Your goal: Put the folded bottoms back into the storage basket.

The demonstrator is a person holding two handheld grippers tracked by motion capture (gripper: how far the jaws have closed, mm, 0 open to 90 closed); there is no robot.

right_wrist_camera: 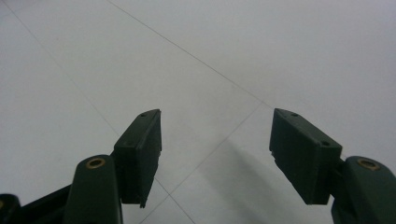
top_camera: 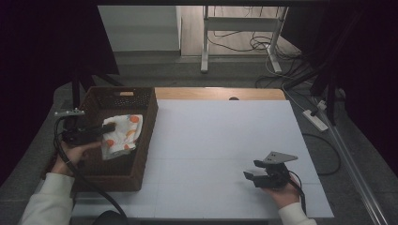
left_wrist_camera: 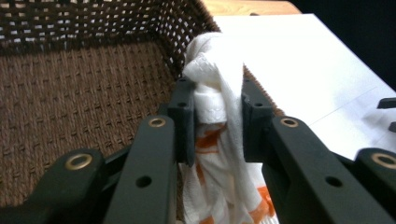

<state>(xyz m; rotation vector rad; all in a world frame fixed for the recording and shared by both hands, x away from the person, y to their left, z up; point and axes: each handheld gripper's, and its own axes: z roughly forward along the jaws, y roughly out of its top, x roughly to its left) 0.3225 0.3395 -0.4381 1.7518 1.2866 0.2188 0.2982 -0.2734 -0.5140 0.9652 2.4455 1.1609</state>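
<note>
A white cloth with orange spots (top_camera: 121,136) hangs over the inside of a brown woven basket (top_camera: 141,154) at the table's left. My left gripper (top_camera: 111,127) is shut on the cloth's bunched top; in the left gripper view the cloth (left_wrist_camera: 218,93) is pinched between the jaws of that gripper (left_wrist_camera: 217,119), and it drapes down below them. My right gripper (top_camera: 252,171) rests low over the white table near the front right, open, and nothing lies between the jaws of this gripper (right_wrist_camera: 215,140) in its own view.
The white table top (top_camera: 220,140) spreads between basket and right gripper. A wooden strip (top_camera: 216,93) runs along the far edge. The basket's woven floor (left_wrist_camera: 70,107) is bare. Beyond the table are desk legs and cables (top_camera: 263,42) on the floor.
</note>
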